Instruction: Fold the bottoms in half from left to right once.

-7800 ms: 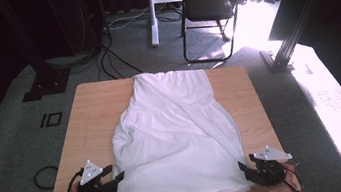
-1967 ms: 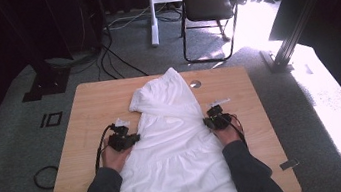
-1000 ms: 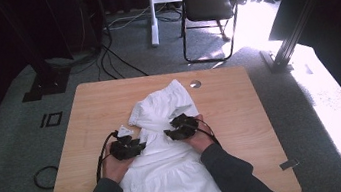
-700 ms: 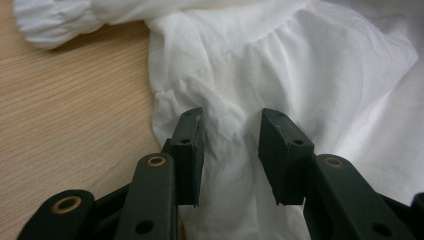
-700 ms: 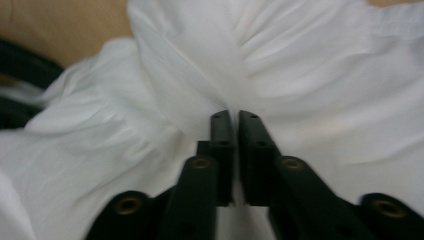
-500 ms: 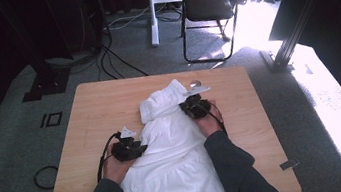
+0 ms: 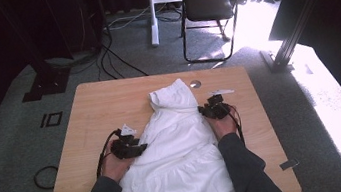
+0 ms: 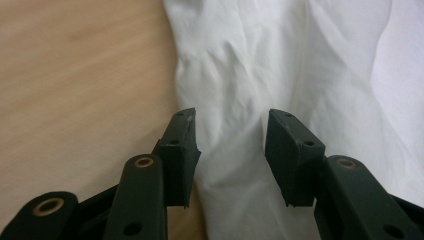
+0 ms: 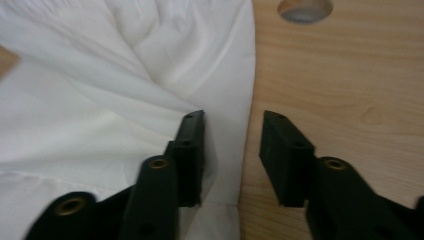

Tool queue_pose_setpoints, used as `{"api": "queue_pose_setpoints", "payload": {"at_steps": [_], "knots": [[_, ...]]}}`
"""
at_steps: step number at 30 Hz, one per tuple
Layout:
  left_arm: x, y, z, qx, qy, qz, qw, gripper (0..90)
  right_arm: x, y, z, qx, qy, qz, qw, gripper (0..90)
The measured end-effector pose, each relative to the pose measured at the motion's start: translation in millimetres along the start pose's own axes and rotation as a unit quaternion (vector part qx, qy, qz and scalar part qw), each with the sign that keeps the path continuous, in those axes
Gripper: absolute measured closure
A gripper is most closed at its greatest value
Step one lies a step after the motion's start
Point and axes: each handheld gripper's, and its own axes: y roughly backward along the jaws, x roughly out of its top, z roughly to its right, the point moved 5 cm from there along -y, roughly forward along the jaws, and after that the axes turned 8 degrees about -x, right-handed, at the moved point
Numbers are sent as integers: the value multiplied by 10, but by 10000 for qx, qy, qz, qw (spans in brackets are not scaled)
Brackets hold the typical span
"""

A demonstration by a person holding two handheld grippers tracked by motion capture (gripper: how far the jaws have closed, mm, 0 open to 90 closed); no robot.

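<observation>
Wooden surface (image 7: 94, 106) carries a white garment (image 7: 175, 146); left gripper (image 7: 138, 148) and right gripper (image 7: 209, 109) flank it, jaws just opened, released, cloth edge between each pair.

Both forearms wear dark grey sleeves (image 7: 241, 167). Each hand carries a black gripper, the left gripper (image 7: 138, 149) and right gripper (image 7: 209, 109), with a black cable and a pale three-cornered plate on top. The black jaws are blocky pads on arms pinned with brass-coloured rivets.

Garment (image 7: 177, 140) lies mid-surface (image 7: 99, 106); left tool (image 7: 138, 150) at its left edge, right tool (image 7: 207, 110) at right; chair (image 7: 207, 10) behind.
</observation>
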Motion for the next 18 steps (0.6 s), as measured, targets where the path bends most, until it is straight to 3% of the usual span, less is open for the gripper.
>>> {"api": "queue_pose_setpoints", "payload": {"at_steps": [1, 4, 6, 7, 8, 9, 10, 11, 13, 15, 18], "knots": [[60, 42, -30, 62, -16, 68, 10000, 568, 30, 128, -36, 138, -16, 183, 9997, 530], [150, 73, -60, 140, -51, 127, 9998, 558, 4, 227, -103, 255, 134, 190, 9994, 484], [249, 74, -79, 195, -93, 148, 9997, 555, -111, 267, -191, 389, 489, 13, 9980, 472], [288, 54, -78, 194, -109, 148, 9996, 555, -144, 257, -204, 382, 605, -73, 9974, 479], [329, 30, -80, 228, -156, 133, 9995, 555, -185, 227, -209, 255, 805, -222, 9962, 547], [372, -3, -80, 265, -176, 122, 9994, 555, -213, 185, -185, -13, 1003, -335, 9944, 619], [431, -50, -81, 269, -178, 121, 9994, 553, -231, 137, -153, -115, 1042, -433, 9935, 679], [478, -96, -82, 256, -180, 127, 9994, 542, -250, 69, -125, 7, 919, -578, 9941, 706], [553, -189, -79, 244, -205, 108, 9994, 531, -284, -30, -92, -185, 967, -754, 9923, 728], [618, -308, -78, 220, -210, 107, 9995, 513, -277, -49, -105, -194, 881, -726, 9933, 768], [618, -522, -105, 224, 12, 70, 9997, 491, -277, -51, -136, -286, 935, -727, 9925, 801]]}}
